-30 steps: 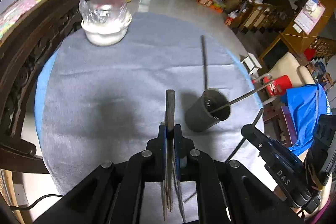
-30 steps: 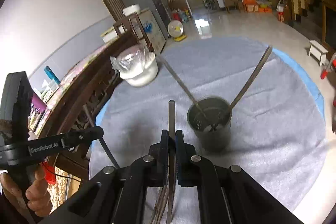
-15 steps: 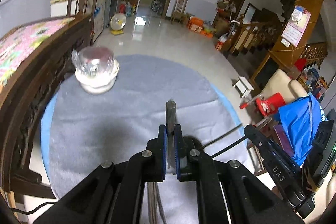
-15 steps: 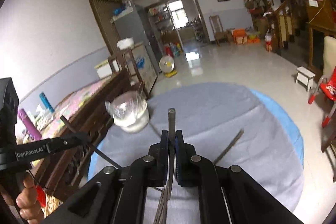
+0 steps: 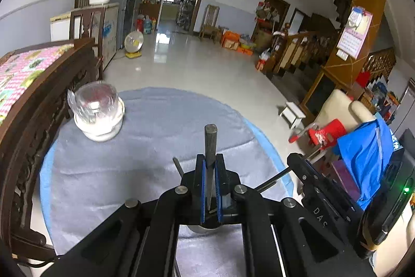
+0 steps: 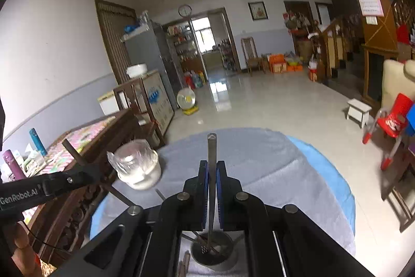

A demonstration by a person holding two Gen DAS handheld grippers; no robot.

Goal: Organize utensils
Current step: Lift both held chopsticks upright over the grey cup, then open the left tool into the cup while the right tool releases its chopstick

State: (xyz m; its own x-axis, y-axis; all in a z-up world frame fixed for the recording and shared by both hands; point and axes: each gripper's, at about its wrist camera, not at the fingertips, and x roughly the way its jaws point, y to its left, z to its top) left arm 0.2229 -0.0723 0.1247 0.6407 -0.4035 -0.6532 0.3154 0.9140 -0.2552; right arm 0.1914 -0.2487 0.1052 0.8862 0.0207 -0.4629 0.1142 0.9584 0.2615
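Note:
My left gripper (image 5: 210, 162) is shut on a flat grey utensil handle (image 5: 210, 142) that points up and forward. My right gripper (image 6: 212, 168) is shut on a thin metal utensil handle (image 6: 211, 149), held upright. Both grippers hang over the dark metal utensil cup (image 6: 211, 249), seen from above under the right gripper's body, with several utensils in it. In the left wrist view only the cup's rim (image 5: 205, 227) shows below the fingers. The right gripper's body (image 5: 324, 201) shows at right in the left wrist view, the left gripper's (image 6: 39, 192) at left in the right wrist view.
The round table has a grey cloth (image 5: 145, 147) over a blue one. A white bowl with a clear plastic-wrapped jar (image 5: 97, 112) stands at the far left. A dark wooden bed frame (image 5: 39, 105) borders the table's left. A red chair (image 5: 326, 131) stands beyond the right edge.
Both grippers have risen and tilted up with their utensils. The cup has slid from in front of the fingers to beneath them, and more of the room shows.

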